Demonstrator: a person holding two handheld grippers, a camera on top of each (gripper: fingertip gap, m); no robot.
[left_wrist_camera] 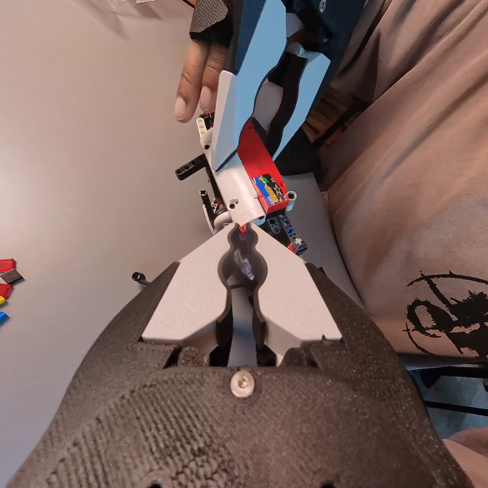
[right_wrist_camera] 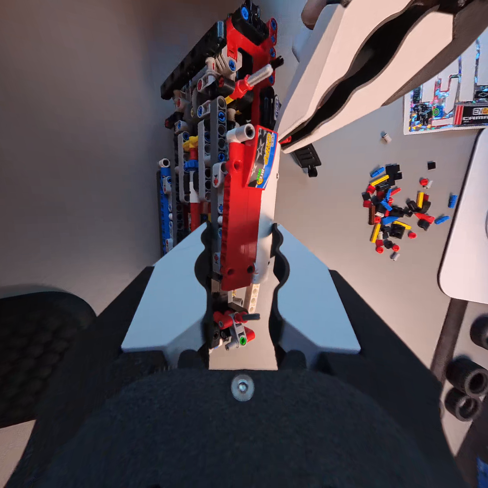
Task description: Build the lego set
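Right gripper [right_wrist_camera: 241, 232] is clamped across the half-built lego model [right_wrist_camera: 239, 211], fingers pressed on both flanks of the red and white body panels. Model is held up off the table [right_wrist_camera: 330, 211], long axis running away from the camera.

Left gripper [left_wrist_camera: 243, 227] has its tips nearly closed, pinching a small red pin [left_wrist_camera: 242, 232] right at the end of the model's white panel [left_wrist_camera: 237, 190]. From the right wrist view the left gripper [right_wrist_camera: 286, 138] comes in from upper right, red pin tip just visible at the nose, beside the stickered red panel [right_wrist_camera: 264, 158].

Right wrist view only:
- model's open chassis side: grey, black and blue beams, axles, one silver rod [right_wrist_camera: 260, 75]
- one pile of loose small parts [right_wrist_camera: 396, 208], red/blue/yellow/black, on the table right of the model
- one sticker sheet [right_wrist_camera: 446, 111], upper right
- three black tyres [right_wrist_camera: 467, 388] at the right edge
- one loose black grille piece [right_wrist_camera: 306, 158] under the left gripper

Left wrist view only:
- the hand [left_wrist_camera: 198, 79] on the right gripper, in a black fingerless glove
- a few flat tiles [left_wrist_camera: 6, 280] at the left edge, red, black, yellow, blue; partly cut off, count unclear
- person's tan shirt [left_wrist_camera: 409, 211] with a black print
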